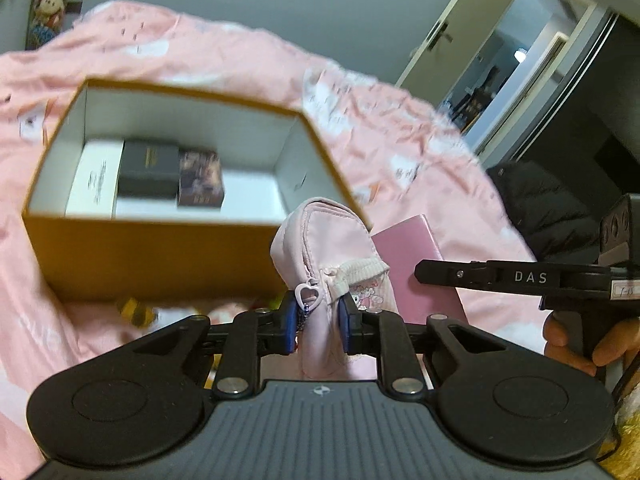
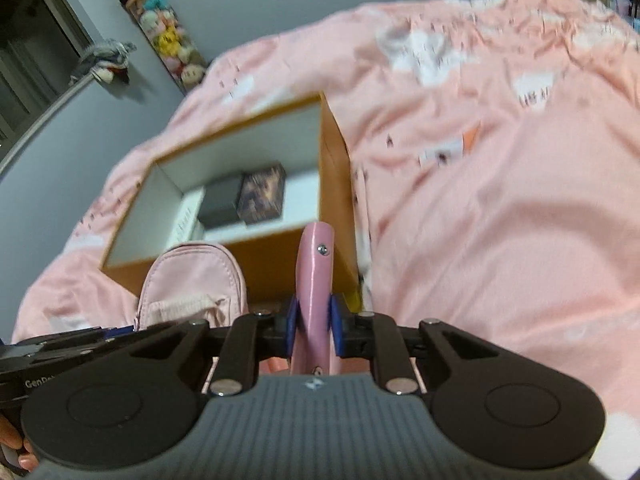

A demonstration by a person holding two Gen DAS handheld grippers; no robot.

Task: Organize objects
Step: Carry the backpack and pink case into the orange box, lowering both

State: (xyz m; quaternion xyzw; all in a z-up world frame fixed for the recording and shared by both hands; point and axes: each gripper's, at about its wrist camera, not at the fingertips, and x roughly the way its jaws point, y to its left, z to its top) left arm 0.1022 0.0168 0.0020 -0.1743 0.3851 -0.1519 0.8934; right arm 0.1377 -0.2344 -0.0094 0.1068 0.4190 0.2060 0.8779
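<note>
The left tool (image 1: pixel 318 322) is pinching a small pale pink fabric pouch (image 1: pixel 334 256) with a zip and a white heart-shaped zip pull (image 1: pixel 308 294); the blue pads (image 1: pixel 290 322) press its lower part from both sides, and the pouch stands up out of the jaws toward the camera's far field, its rounded top overlapping the near right corner of the open orange cardboard box with a white lining (image 1: pixel 132 256). The right tool (image 2: pixel 314 322) is pressed onto a flat, rigid pink case seen edge-on (image 2: pixel 316 276), which rises straight between its blue pads (image 2: pixel 335 322) and shows a small metal screw near its top (in the left wrist view the same case appears as a pink slab just right of the pouch). The two held things sit side by side, pouch to the left of the case, both in front of the box's near wall and apart from it as far as the blurred frames let me judge. Inside the box lie a black rectangular carton (image 1: pixel 148 172), a smaller dark printed carton (image 1: pixel 200 178) touching its right side, and a white printed card or booklet (image 1: pixel 96 178) along the left wall. The box rests on a bed covered with a pink patterned duvet (image 2: pixel 500 200). A hand (image 1: pixel 576 344) grips the right tool's handle at the right edge of the left wrist view.
</note>
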